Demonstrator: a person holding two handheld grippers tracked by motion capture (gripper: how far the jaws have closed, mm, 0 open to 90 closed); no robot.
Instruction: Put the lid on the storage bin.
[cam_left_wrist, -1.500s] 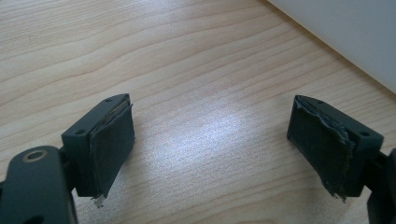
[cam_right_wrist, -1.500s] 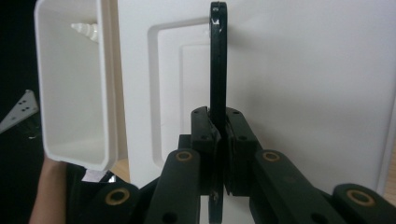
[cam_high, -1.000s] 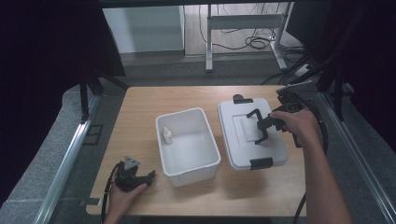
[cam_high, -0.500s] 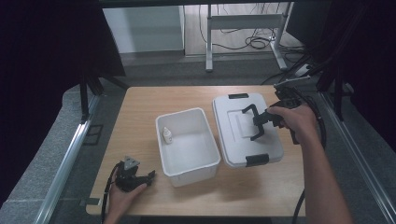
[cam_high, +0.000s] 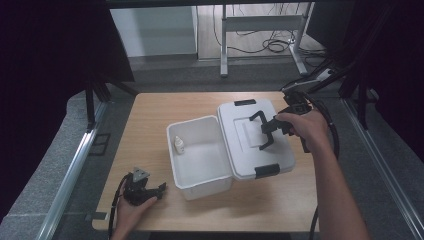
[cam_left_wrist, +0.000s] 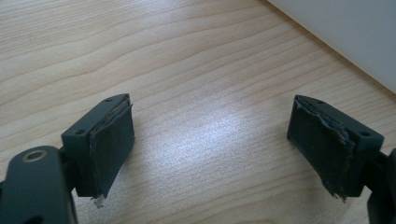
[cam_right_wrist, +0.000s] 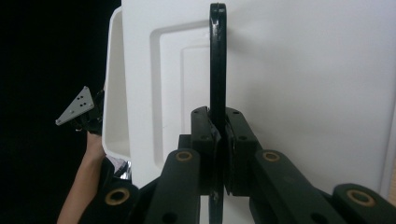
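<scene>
A white lid (cam_high: 241, 150) with a black handle (cam_high: 262, 120) hangs tilted over the right rim of an open white box (cam_high: 172, 152). My right gripper (cam_high: 272, 128) is shut on that handle. In the right gripper view the pads (cam_right_wrist: 201, 135) clamp the thin black handle (cam_right_wrist: 216, 60) against the lid (cam_right_wrist: 303, 70). A small white bottle (cam_high: 178, 145) stands inside the box at its left wall. My left gripper (cam_high: 158, 189) rests on the table at the front left, open, with bare wood between its jaws (cam_left_wrist: 215, 149); the box wall (cam_left_wrist: 345, 32) lies just beyond.
The wooden table (cam_high: 150, 115) has free room left of and behind the box. Black latches sit on the lid's far edge (cam_high: 244, 102) and near edge (cam_high: 267, 170). Metal rails (cam_high: 70, 175) run along both sides, and a desk frame (cam_high: 260, 30) stands behind.
My right gripper has carried the lid leftward and a little up; its left edge now overlaps the box's right rim. The left gripper has stayed put.
</scene>
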